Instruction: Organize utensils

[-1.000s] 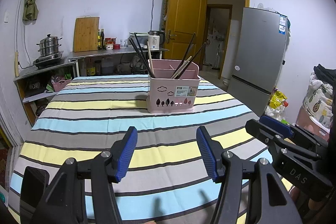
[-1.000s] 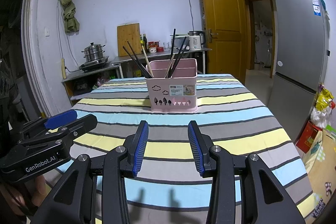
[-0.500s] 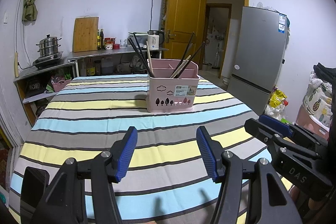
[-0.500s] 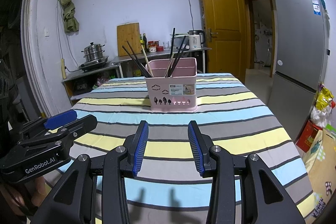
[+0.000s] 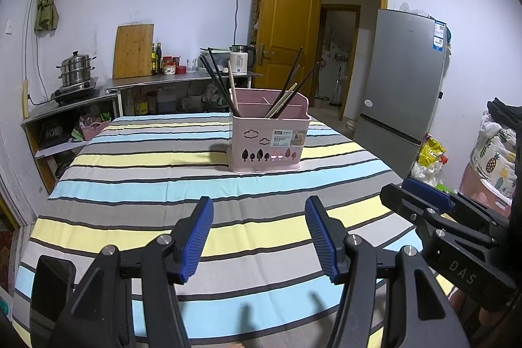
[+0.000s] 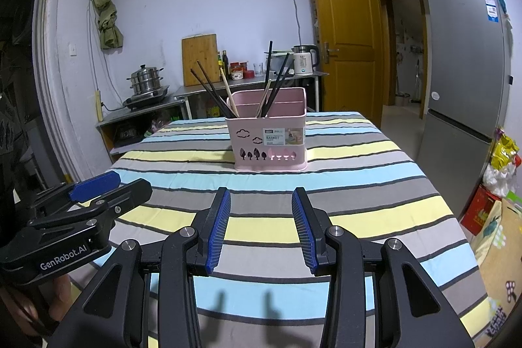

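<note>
A pink utensil basket (image 5: 268,137) (image 6: 270,132) stands upright in the middle of the striped tablecloth (image 5: 146,172) (image 6: 359,185). Several black and wooden chopsticks (image 5: 222,87) (image 6: 212,90) lean out of its compartments. My left gripper (image 5: 259,217) hovers open over the near part of the table, well short of the basket, nothing between its blue pads. My right gripper (image 6: 261,207) is also open and empty, level with the left one. Each gripper shows at the edge of the other's view, the right gripper (image 5: 424,201) and the left gripper (image 6: 94,188).
A counter (image 5: 156,82) behind the table carries a steamer pot (image 5: 75,70), cutting board (image 5: 133,51), bottles and a kettle (image 5: 241,59). A grey fridge (image 5: 404,93) and an open wooden door (image 5: 284,31) stand at the right. A dark phone (image 5: 49,289) lies near the table's front left.
</note>
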The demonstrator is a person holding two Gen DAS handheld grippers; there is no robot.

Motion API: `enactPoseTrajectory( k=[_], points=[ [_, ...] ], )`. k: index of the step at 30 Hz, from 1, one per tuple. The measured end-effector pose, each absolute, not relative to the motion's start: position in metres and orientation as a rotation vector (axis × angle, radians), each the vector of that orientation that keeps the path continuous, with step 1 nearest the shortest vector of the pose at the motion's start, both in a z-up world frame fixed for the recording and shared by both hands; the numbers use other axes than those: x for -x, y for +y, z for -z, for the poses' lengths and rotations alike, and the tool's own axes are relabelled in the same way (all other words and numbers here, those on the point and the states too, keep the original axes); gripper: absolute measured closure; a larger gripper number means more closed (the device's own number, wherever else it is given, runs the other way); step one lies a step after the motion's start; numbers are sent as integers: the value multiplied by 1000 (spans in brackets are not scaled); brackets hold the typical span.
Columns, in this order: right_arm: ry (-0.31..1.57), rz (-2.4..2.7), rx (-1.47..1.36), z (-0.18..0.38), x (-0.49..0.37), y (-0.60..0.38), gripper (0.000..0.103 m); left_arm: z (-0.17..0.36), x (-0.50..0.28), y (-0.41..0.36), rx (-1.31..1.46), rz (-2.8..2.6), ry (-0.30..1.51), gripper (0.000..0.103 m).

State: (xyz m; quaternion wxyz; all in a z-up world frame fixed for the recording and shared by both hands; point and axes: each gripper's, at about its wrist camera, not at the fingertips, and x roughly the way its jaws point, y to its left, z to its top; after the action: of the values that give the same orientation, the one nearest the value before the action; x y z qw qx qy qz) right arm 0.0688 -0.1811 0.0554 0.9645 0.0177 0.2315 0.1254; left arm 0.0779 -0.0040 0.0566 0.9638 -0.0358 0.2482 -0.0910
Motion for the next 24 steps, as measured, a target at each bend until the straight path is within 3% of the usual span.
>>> enactPoseTrajectory(
  k=[24],
  points=[
    [476,-253,-35,-51,-69,-179,63,-55,-77,-3,52,169,505,43]
  ],
)
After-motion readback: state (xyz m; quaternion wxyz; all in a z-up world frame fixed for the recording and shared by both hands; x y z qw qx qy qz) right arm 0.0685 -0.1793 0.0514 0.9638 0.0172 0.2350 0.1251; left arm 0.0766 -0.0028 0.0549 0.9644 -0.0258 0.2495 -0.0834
